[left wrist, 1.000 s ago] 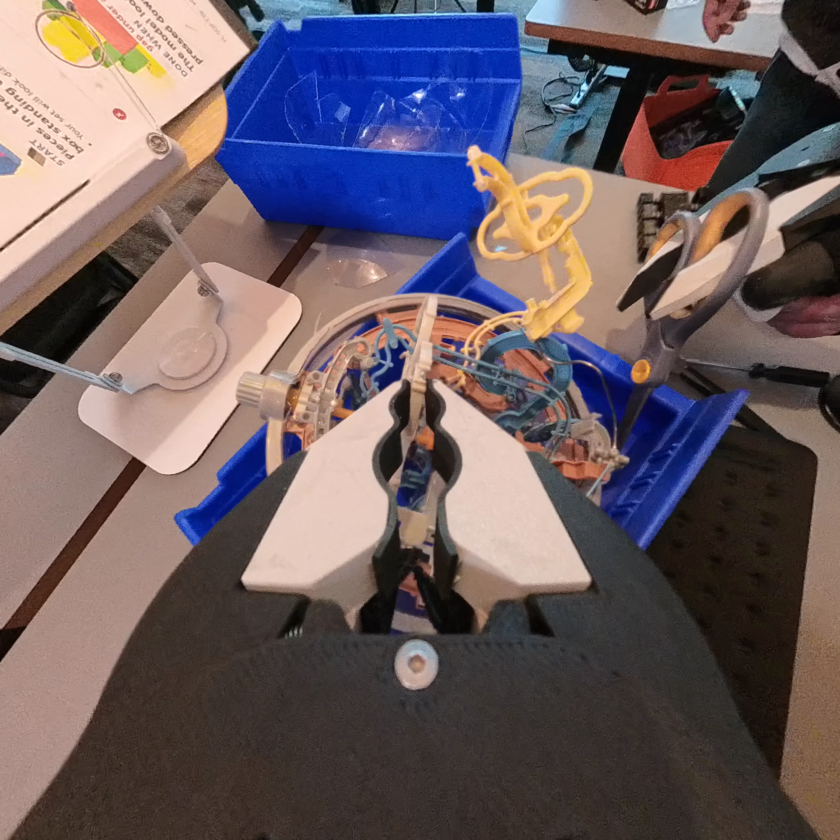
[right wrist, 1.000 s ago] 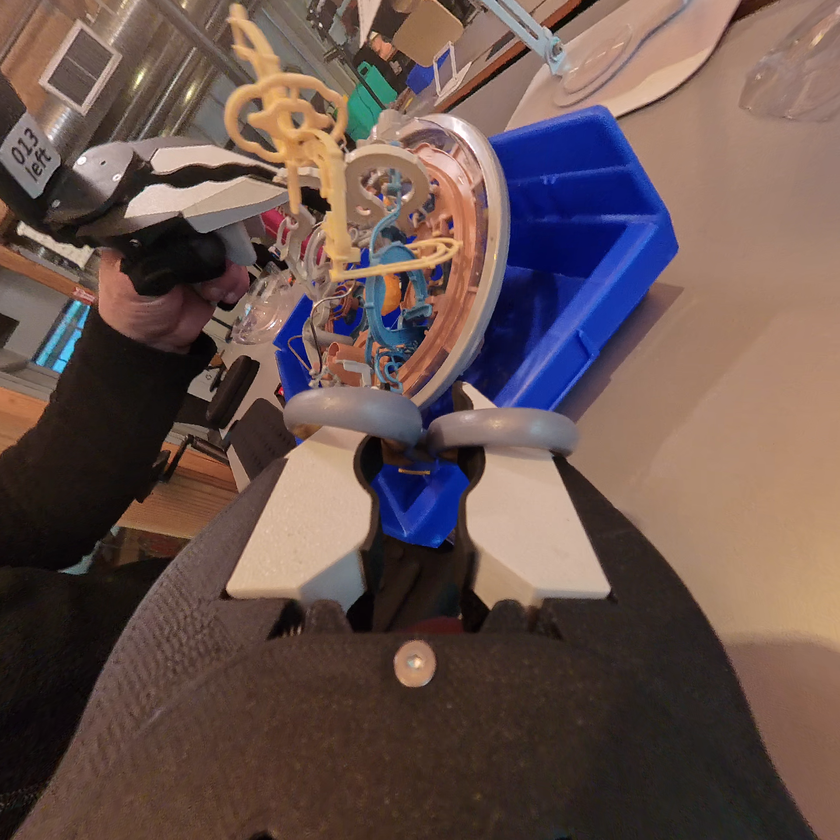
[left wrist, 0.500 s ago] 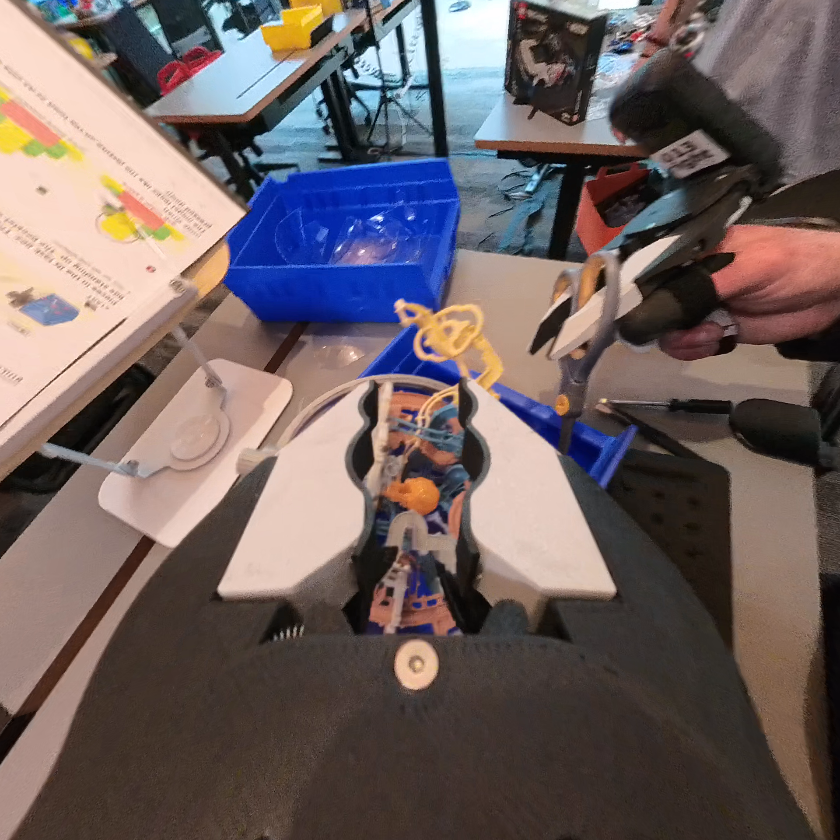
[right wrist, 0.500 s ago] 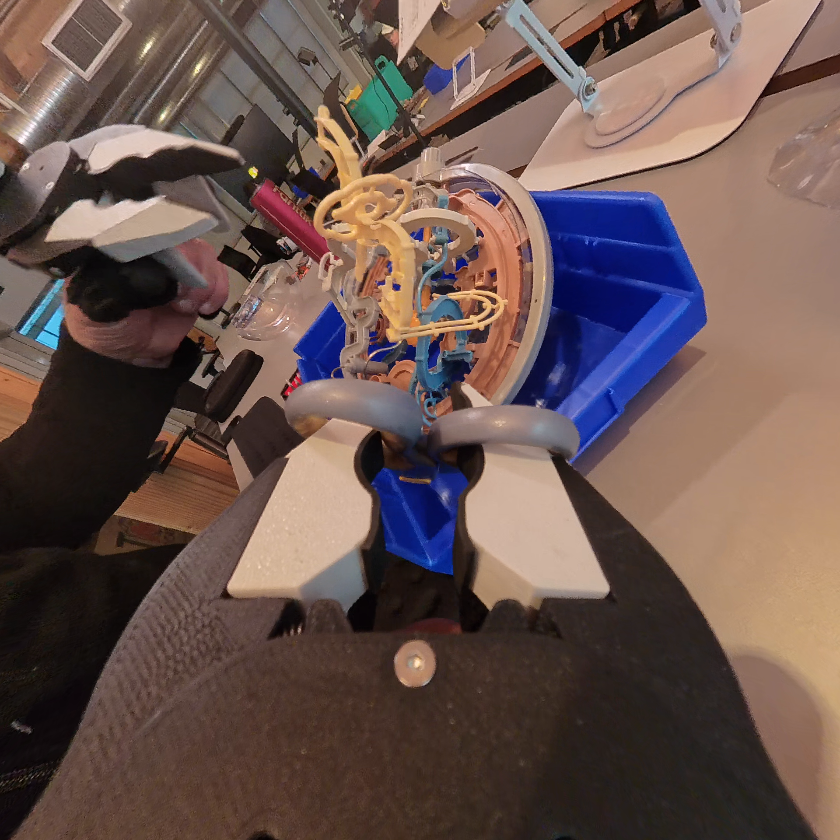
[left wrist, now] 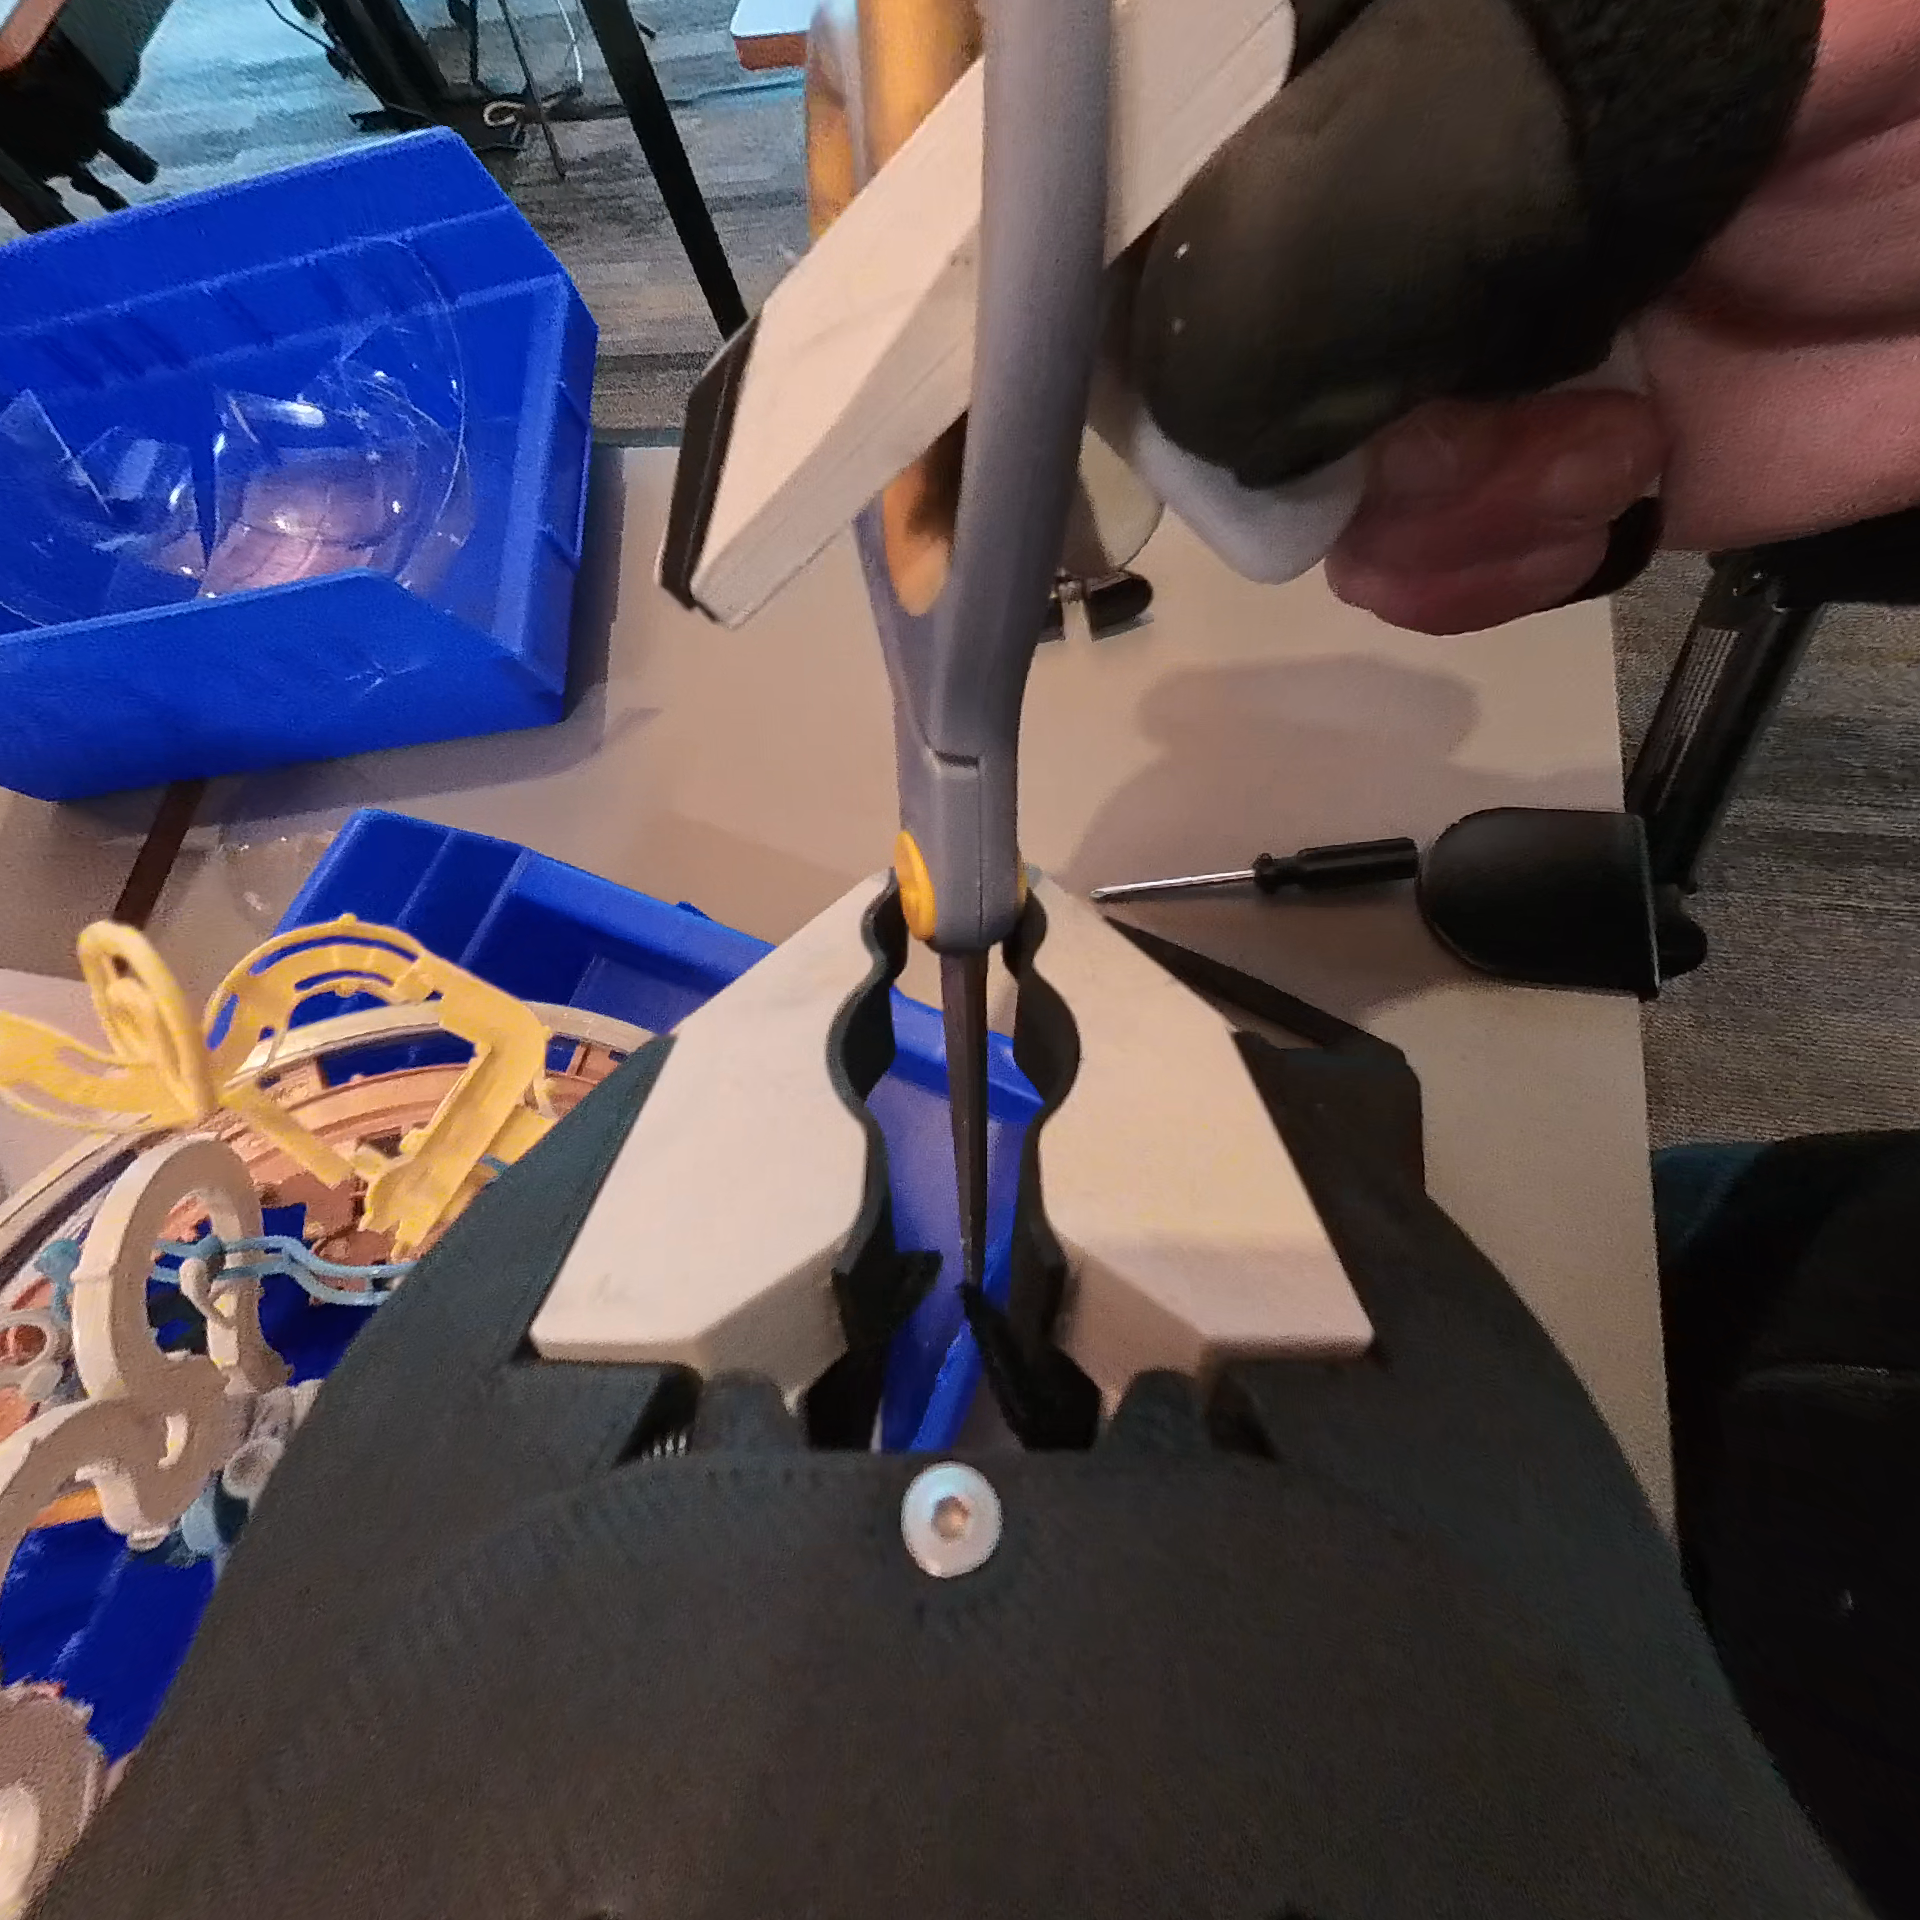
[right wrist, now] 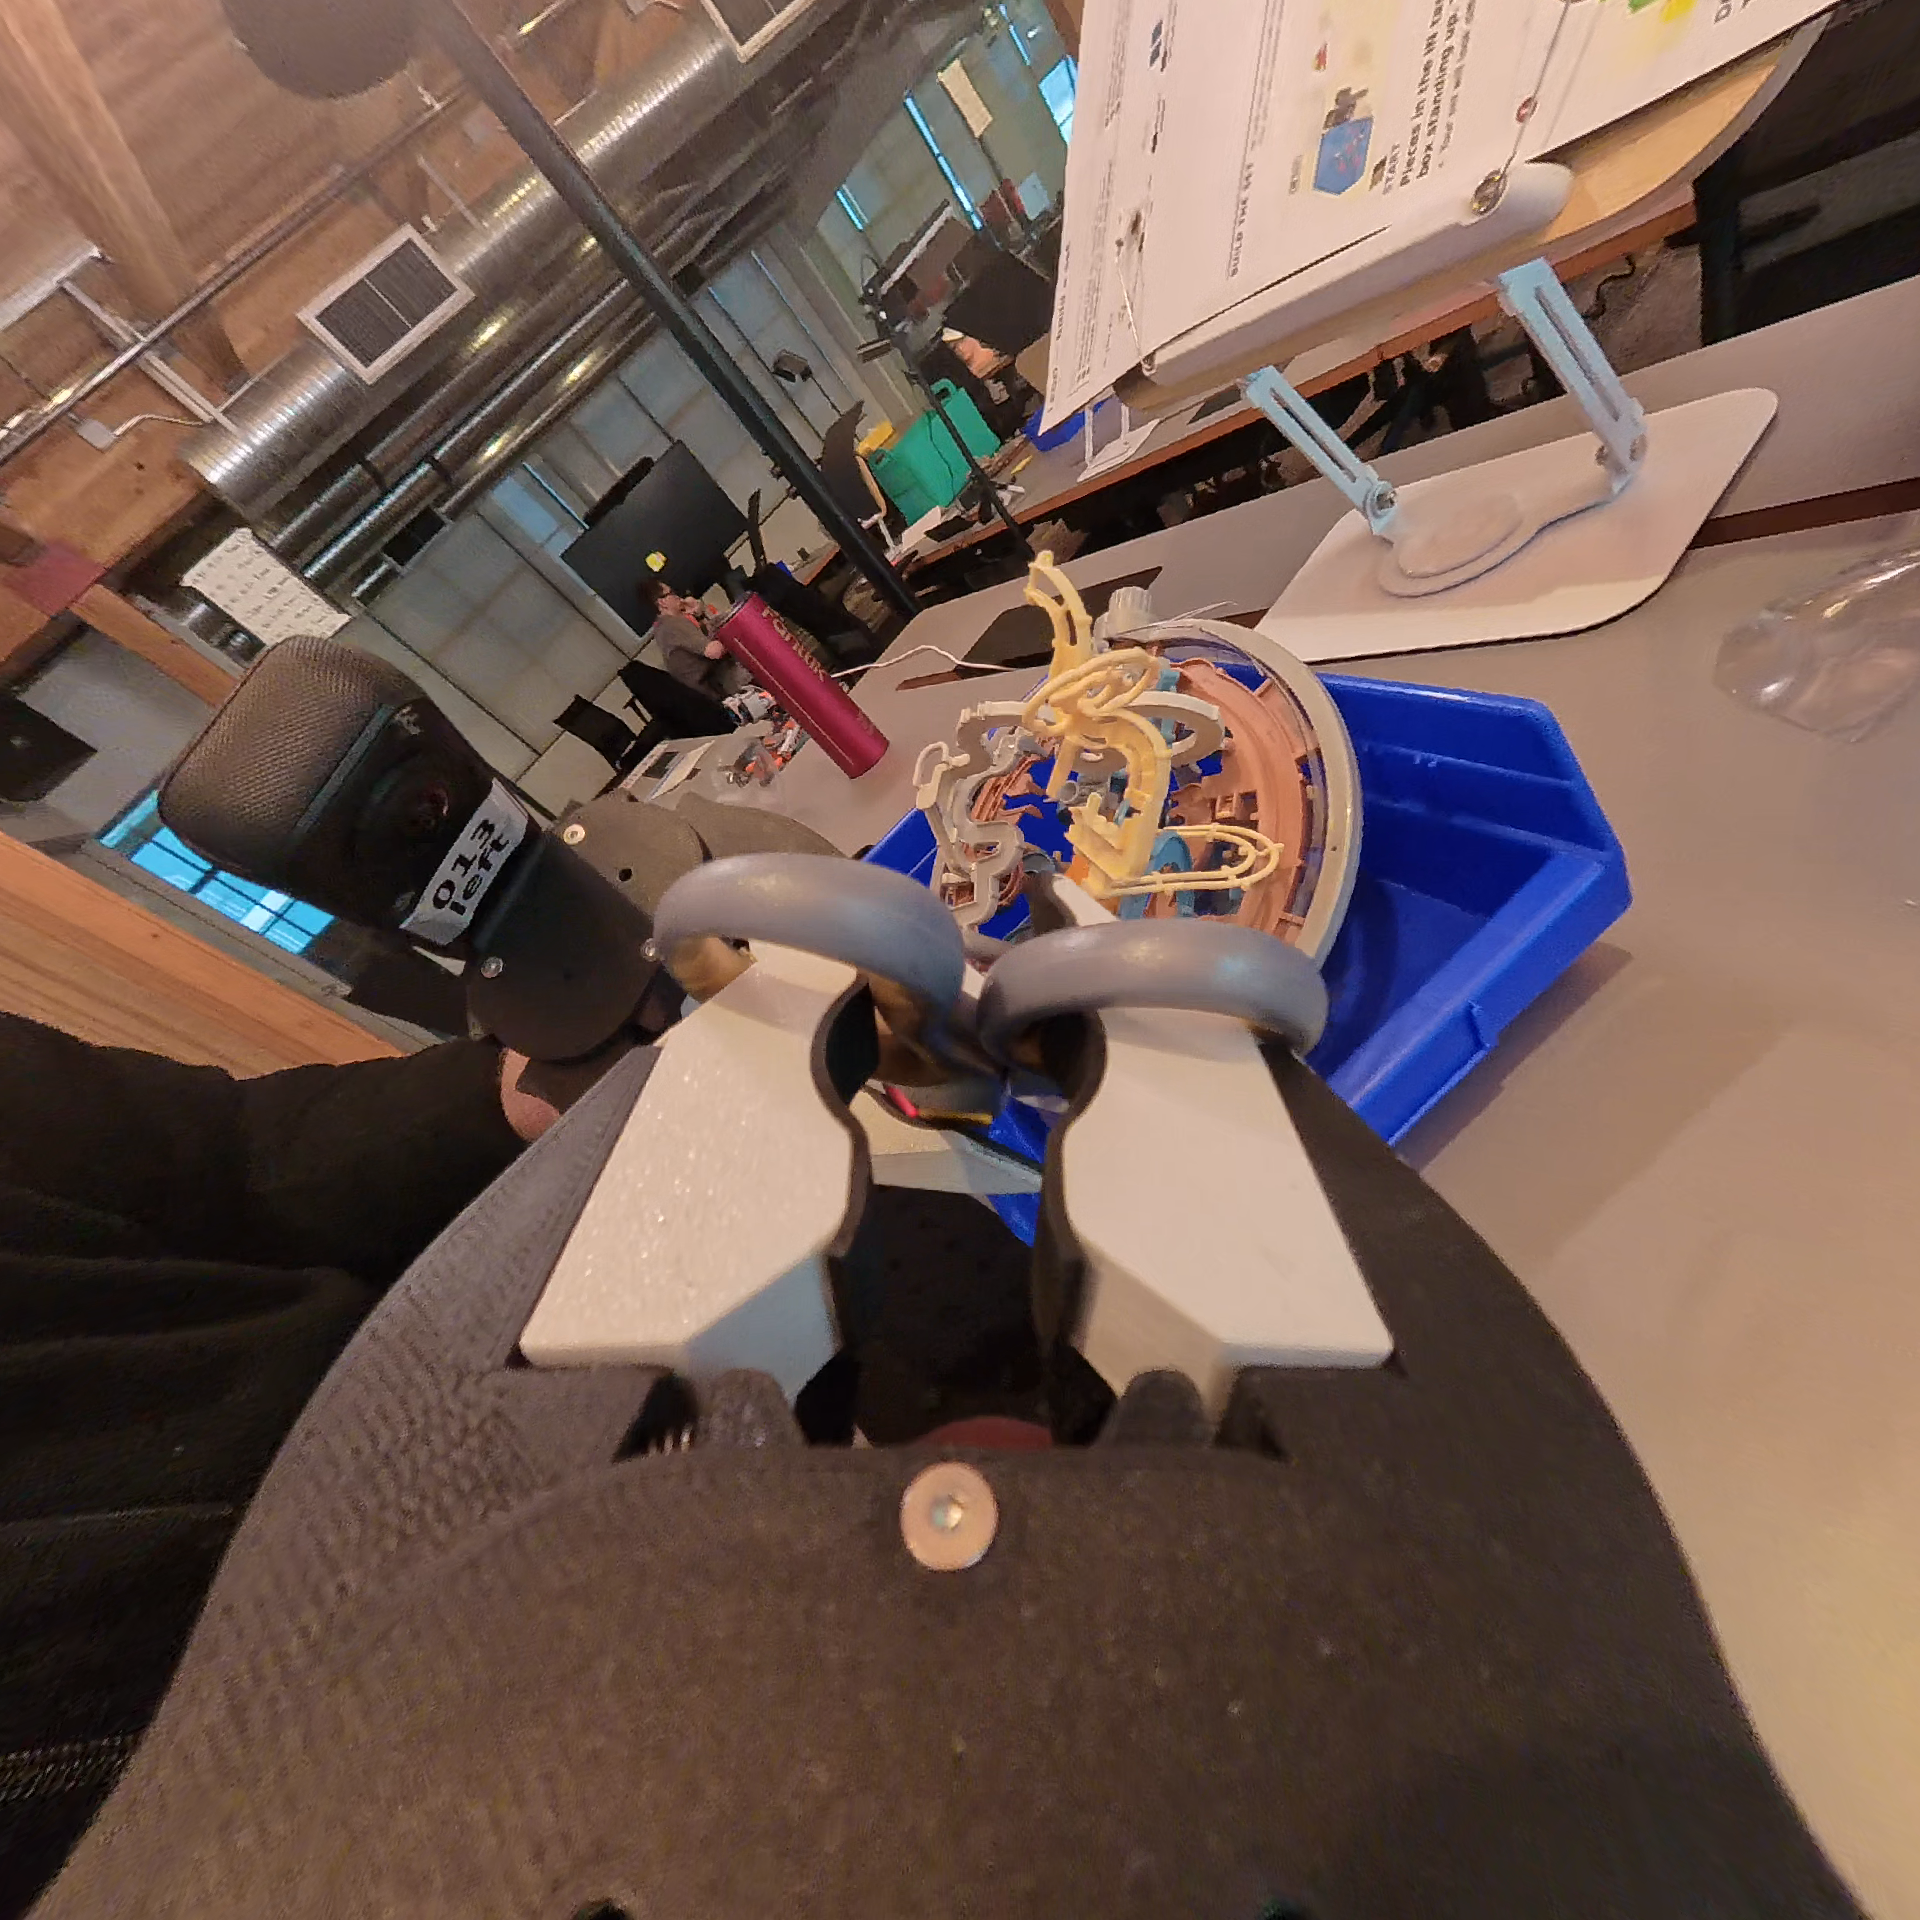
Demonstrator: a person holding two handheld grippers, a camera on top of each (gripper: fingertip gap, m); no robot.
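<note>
My left gripper [left wrist: 956,904] is closed on grey scissors [left wrist: 987,520] at their yellow pivot, with the closed blade pointing down between its fingers. My right gripper [right wrist: 956,1008] holds the same scissors by the handles: its fingers go through the two grey loops [right wrist: 810,914]. One white finger [left wrist: 862,395] shows from the left wrist view, held by a hand. A round ball-maze core [left wrist: 260,1143] with yellow, blue and brown tracks rests tilted in a small blue bin [left wrist: 582,925], left of my left gripper and untouched. It also shows in the right wrist view [right wrist: 1143,810].
A second blue bin [left wrist: 312,644] at the back holds clear plastic domes. A small black screwdriver [left wrist: 1268,868] and a black rounded object [left wrist: 1548,894] lie at right. A white stand [right wrist: 1538,520] carries a printed sheet. A clear dome [right wrist: 1839,644] and a magenta bottle [right wrist: 800,686] sit on the tables. Some 7 cm of space lies between my two pairs of fingers. The small black screwdriver [left wrist: 1268,868] is about 15 cm from my left fingertips and 25 cm from my right.
My left gripper let go of the maze core, which stays in the bin. It moved right and closed on the scissors at the pivot. The right gripper brought the scissors close.
</note>
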